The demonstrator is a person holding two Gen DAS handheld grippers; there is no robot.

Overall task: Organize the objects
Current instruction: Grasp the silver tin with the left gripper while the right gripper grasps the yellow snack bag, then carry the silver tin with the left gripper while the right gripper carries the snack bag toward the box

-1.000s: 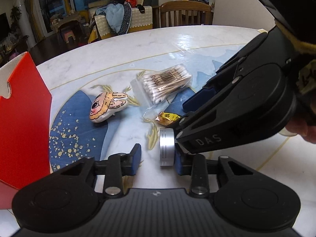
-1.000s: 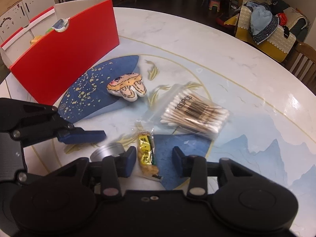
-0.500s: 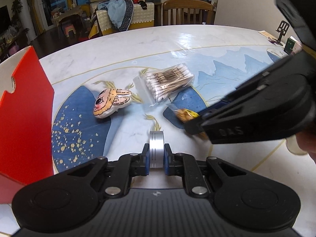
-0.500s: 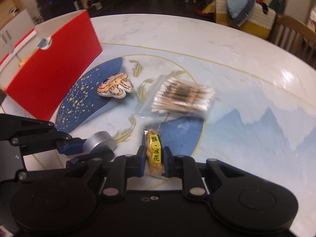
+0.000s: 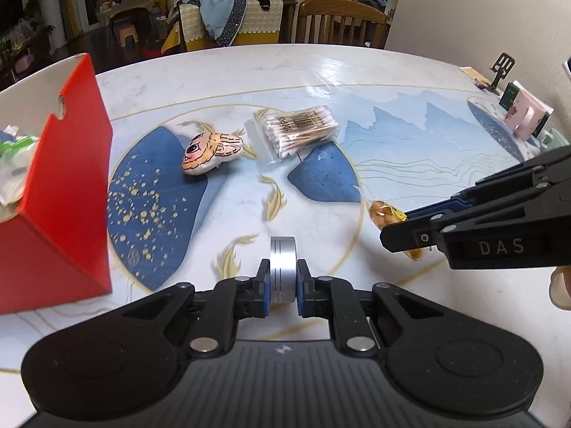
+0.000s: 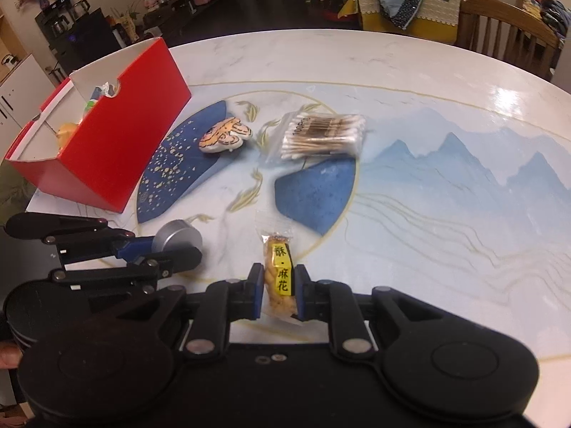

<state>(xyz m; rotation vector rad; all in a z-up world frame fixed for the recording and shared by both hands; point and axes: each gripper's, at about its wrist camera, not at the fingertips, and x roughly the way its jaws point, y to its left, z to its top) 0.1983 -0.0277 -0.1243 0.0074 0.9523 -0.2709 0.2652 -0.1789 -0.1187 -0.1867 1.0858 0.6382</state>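
My left gripper (image 5: 282, 287) is shut on a round silver tin (image 5: 282, 267), held on edge above the table; the tin also shows in the right wrist view (image 6: 176, 237). My right gripper (image 6: 279, 294) is shut on a clear snack packet with a yellow label (image 6: 280, 278), lifted above the table; the packet also shows in the left wrist view (image 5: 385, 212). An open red box (image 6: 117, 135) with several items inside stands at the left. A small fish-shaped toy (image 6: 223, 137) and a bag of cotton swabs (image 6: 323, 135) lie on the table's middle.
The round marble table (image 6: 410, 71) has a blue and gold pattern. A wooden chair (image 6: 506, 32) stands at the far edge. A pink box and a small stand (image 5: 524, 117) sit at the far right of the table.
Both grippers closed, the left on the silver tin and the right on the snack packet, and both lifted their objects off the table. The grippers moved apart.
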